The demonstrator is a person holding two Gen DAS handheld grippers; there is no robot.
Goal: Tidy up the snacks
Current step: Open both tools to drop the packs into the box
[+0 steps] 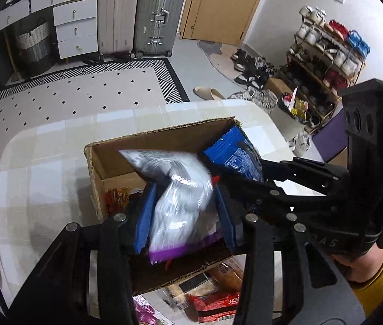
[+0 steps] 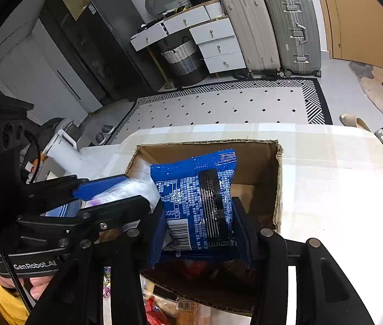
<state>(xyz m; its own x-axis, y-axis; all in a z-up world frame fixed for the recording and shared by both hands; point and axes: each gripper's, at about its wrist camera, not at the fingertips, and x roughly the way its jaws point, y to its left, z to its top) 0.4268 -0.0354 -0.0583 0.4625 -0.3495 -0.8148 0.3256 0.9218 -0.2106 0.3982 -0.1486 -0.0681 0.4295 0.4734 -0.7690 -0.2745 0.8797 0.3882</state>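
Both grippers are hovering over the cardboard box (image 2: 275,178), the left gripper (image 1: 182,211) pinching a white-and-purple snack bag (image 1: 180,203) at nine o'clock, the right gripper (image 2: 201,230) pinching a blue snack packet (image 2: 197,197) at centre; next, probably, spreading fingers to drop both.

The tabletop (image 2: 327,162) is a pale cream check. The cardboard box (image 2: 256,154) is plain brown. One snack packet (image 2: 191,189) is deep blue with white print and a black band; another packet (image 1: 180,203) is silvery white with a purple hem. The rug (image 2: 218,105) is off-white dotted with black diamonds, bordered in black-and-white stripes.
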